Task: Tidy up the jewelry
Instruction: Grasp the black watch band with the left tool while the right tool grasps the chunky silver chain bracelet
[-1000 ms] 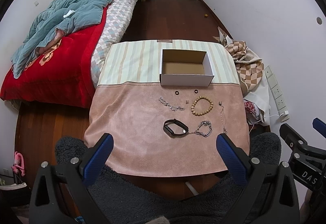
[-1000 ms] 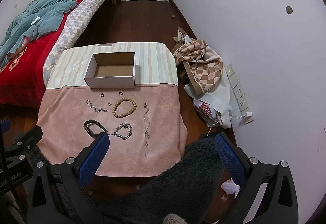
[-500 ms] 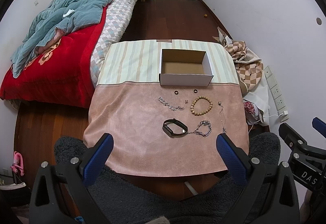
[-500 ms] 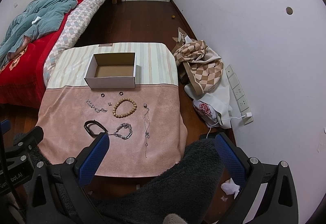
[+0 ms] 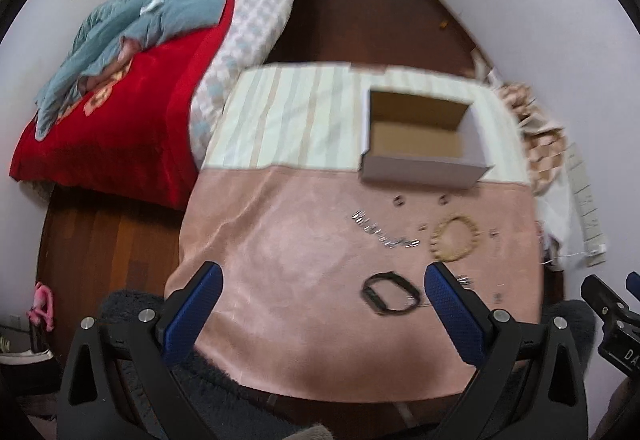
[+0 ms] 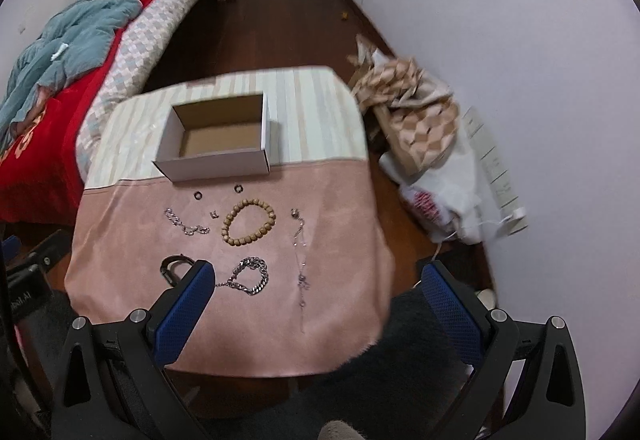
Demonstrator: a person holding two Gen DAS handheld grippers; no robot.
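Observation:
An open white cardboard box point(image 6: 218, 163) point(image 5: 420, 169) stands empty on the covered table. In front of it on the pink cloth lie two small dark rings point(image 6: 199, 195), a wooden bead bracelet point(image 6: 249, 222) point(image 5: 455, 242), a thin silver chain point(image 6: 186, 224) point(image 5: 384, 234), a black band point(image 5: 390, 298) point(image 6: 173, 266), a thick silver chain bracelet point(image 6: 248, 276) and a long thin necklace point(image 6: 300, 256). My left gripper point(image 5: 320, 292) is open and empty above the near table edge. My right gripper point(image 6: 316, 290) is open and empty above the near edge too.
A bed point(image 5: 132, 87) with a red blanket and blue quilt stands left of the table. A patterned cloth pile and bags point(image 6: 420, 127) lie on the floor at the right by the white wall. A dark fuzzy cover point(image 6: 400, 380) lies below the table edge.
Both grippers have moved forward and down toward the table. The left view has swung left, the right view tilted. The jewelry and box have not moved.

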